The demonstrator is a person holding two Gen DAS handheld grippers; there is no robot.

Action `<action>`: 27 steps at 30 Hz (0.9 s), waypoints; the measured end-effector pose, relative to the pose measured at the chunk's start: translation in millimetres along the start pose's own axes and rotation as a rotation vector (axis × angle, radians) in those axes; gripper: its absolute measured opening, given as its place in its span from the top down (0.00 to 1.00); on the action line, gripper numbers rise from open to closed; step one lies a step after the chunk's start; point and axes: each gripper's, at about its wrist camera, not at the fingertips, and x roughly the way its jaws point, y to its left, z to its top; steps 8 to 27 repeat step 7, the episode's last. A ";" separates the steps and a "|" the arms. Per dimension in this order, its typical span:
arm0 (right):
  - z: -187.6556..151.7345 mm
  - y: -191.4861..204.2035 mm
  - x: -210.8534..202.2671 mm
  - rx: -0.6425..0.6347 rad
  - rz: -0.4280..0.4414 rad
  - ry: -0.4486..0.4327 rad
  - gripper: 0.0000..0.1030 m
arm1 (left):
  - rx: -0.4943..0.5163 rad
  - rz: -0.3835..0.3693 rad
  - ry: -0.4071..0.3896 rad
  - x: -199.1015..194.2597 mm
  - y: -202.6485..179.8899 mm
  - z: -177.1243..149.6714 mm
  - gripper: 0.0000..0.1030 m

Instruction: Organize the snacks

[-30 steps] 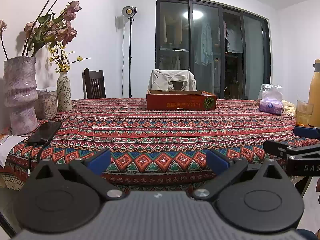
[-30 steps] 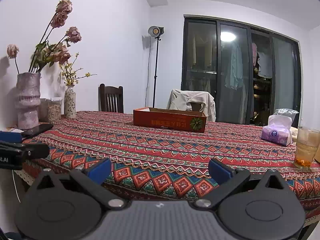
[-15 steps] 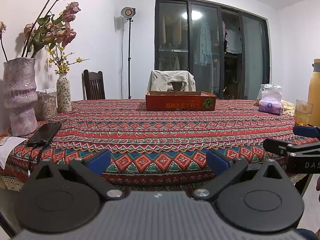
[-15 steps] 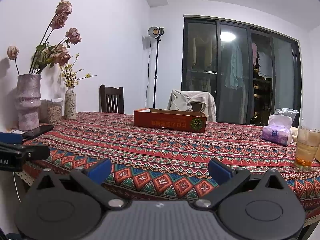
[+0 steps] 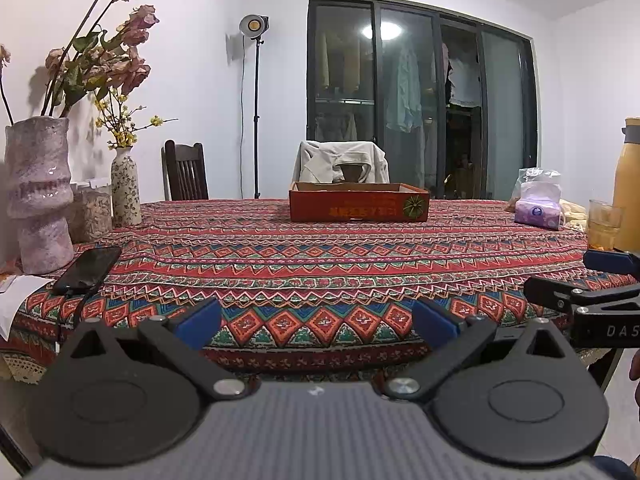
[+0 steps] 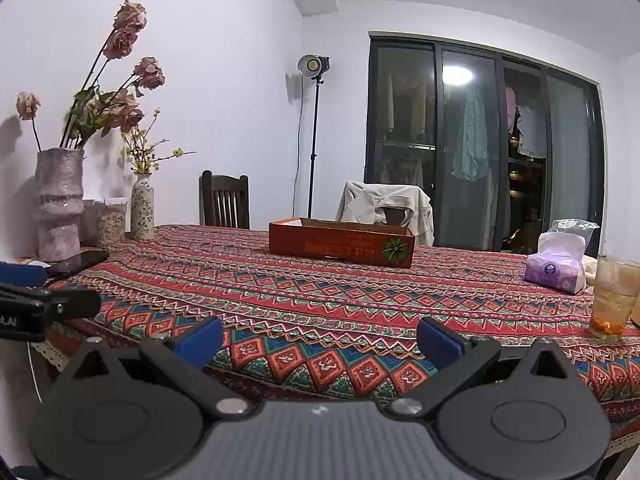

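A shallow red cardboard box point(image 5: 359, 205) stands at the far middle of the patterned table; it also shows in the right wrist view point(image 6: 341, 242). Its inside is hidden from this low angle, and I see no loose snacks. My left gripper point(image 5: 316, 323) is open and empty, held at the table's near edge. My right gripper point(image 6: 320, 340) is open and empty, also at the near edge. Each gripper shows at the other view's side: the right one in the left wrist view point(image 5: 592, 280), the left one in the right wrist view point(image 6: 28, 292).
On the left stand a large vase of dried flowers point(image 5: 38, 196), a small vase point(image 5: 125, 188), jars point(image 5: 90, 208) and a phone point(image 5: 88, 266). On the right are a tissue pack point(image 6: 558, 264), a glass of drink point(image 6: 614, 296) and a yellow bottle point(image 5: 628, 184). Chairs stand behind the table.
Both grippers stay open and nearly still; the views have barely shifted.
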 end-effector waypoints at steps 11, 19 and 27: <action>0.8 -1.2 -0.8 0.000 -0.004 -0.005 0.00 | 0.033 -0.004 -0.017 -1.4 -2.9 -2.3 0.00; 0.8 -1.2 -0.8 0.000 -0.004 -0.005 0.00 | 0.033 -0.004 -0.017 -1.4 -2.9 -2.3 0.00; 0.8 -1.2 -0.8 0.000 -0.004 -0.005 0.00 | 0.033 -0.004 -0.017 -1.4 -2.9 -2.3 0.00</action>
